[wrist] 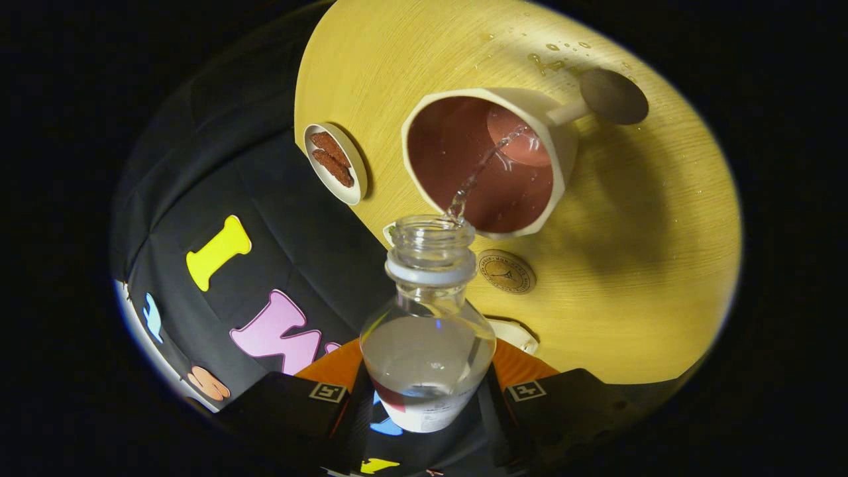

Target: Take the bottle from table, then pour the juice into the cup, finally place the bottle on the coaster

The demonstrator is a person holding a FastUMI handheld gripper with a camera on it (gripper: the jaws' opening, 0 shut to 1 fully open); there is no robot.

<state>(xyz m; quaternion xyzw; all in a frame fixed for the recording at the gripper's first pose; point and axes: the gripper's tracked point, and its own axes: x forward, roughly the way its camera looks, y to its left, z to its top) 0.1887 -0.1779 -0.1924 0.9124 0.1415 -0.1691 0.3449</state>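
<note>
Gripper view: your gripper (pixel 427 391) clamps the clear plastic bottle (pixel 427 344), streaming liquid into the cream pink-lined cup (pixel 487 162) at twelve o'clock.

Pale wood-grain bench (pixel 649 265), wet with droplets (pixel 550 56). On it: cup (pixel 560 142), round coaster (pixel 507 271), small dish (pixel 358 172) holding two brown pieces (pixel 331 158).

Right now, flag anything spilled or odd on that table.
Droplets lie scattered on the table beyond the cup, near its round-ended handle, so some liquid has missed. The stream from the bottle, clamped between the gripper fingers, lands inside the cup. The coaster looks dry.
</note>
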